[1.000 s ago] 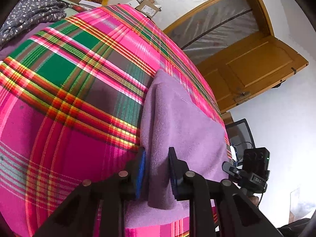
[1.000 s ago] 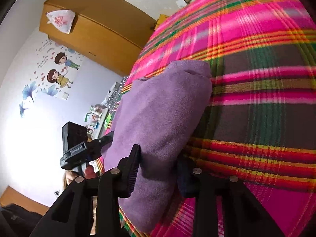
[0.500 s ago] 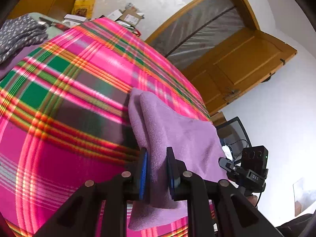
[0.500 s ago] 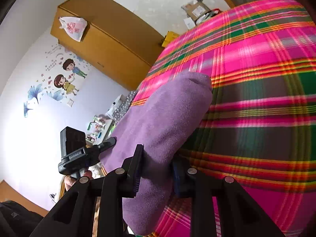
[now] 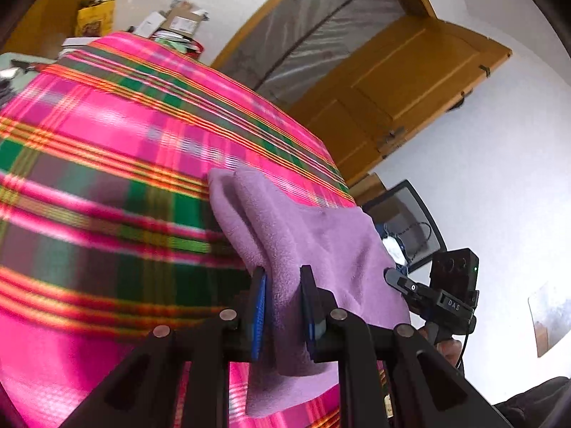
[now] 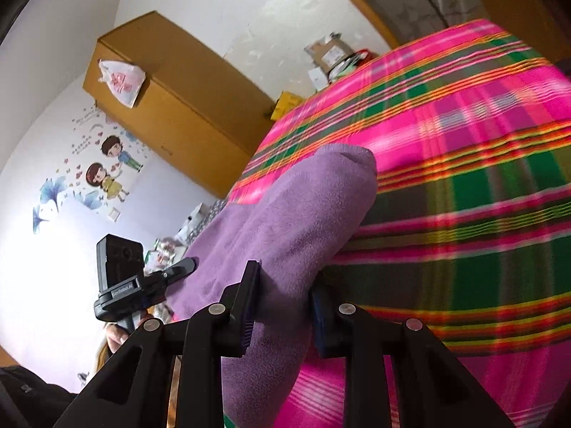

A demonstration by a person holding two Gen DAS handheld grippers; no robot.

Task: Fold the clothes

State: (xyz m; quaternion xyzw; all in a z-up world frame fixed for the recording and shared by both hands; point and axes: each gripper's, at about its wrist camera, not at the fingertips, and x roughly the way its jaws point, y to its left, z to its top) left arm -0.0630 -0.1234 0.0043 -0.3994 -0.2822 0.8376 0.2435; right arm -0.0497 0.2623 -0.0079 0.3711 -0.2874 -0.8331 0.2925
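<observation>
Purple fleece garment [image 5: 314, 249] was clamped by L gripper [image 5: 283, 306] & R gripper [image 6: 283, 306], jaws closed on folded edges, apparently lifted off plaid cloth [image 5: 107, 164].

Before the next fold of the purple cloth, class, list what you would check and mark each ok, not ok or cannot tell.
1. Left gripper shut on the purple cloth: ok.
2. Right gripper shut on the cloth: ok.
3. Cloth doubled over between the two grips: ok.
4. Far folded end touching the plaid cover: cannot tell.
5. Plaid cover ahead free of clutter: ok.
6. Hanging edges aligned: cannot tell.
</observation>
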